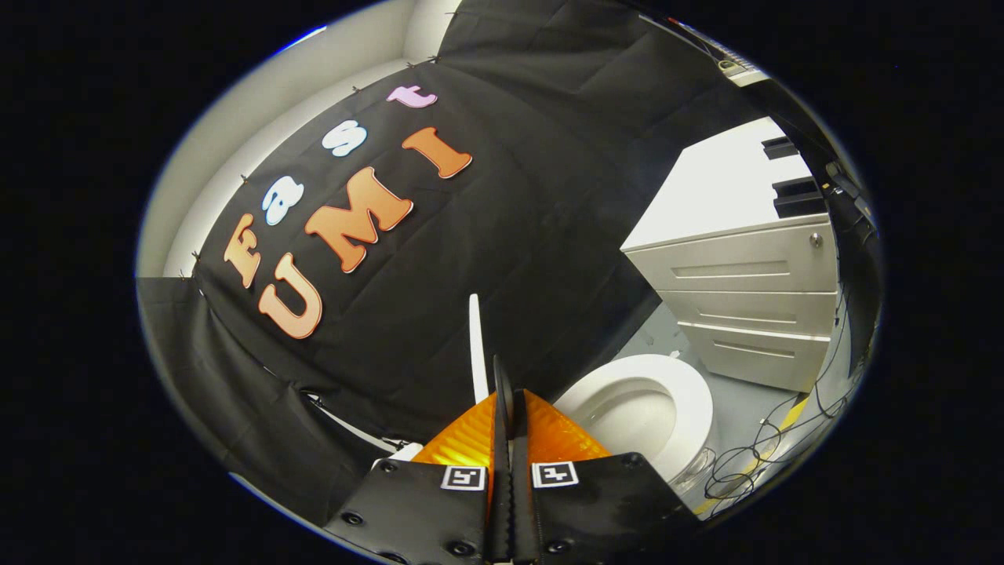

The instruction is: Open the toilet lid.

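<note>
The white toilet lid stands raised and edge-on, a thin strip rising just left of my fingertips. My gripper is shut, its two fingers pressed together with nothing between them. The lid's edge runs close beside the left finger; I cannot tell whether they touch. To the right of the fingers and below them lies the toilet bowl with its white seat ring down and uncovered. The lid's lower part is hidden behind the gripper body.
A white drawer cabinet stands beyond the bowl on the right. Loose black cables lie on the grey floor beside the toilet. The black cloth wall hangs close behind the lid.
</note>
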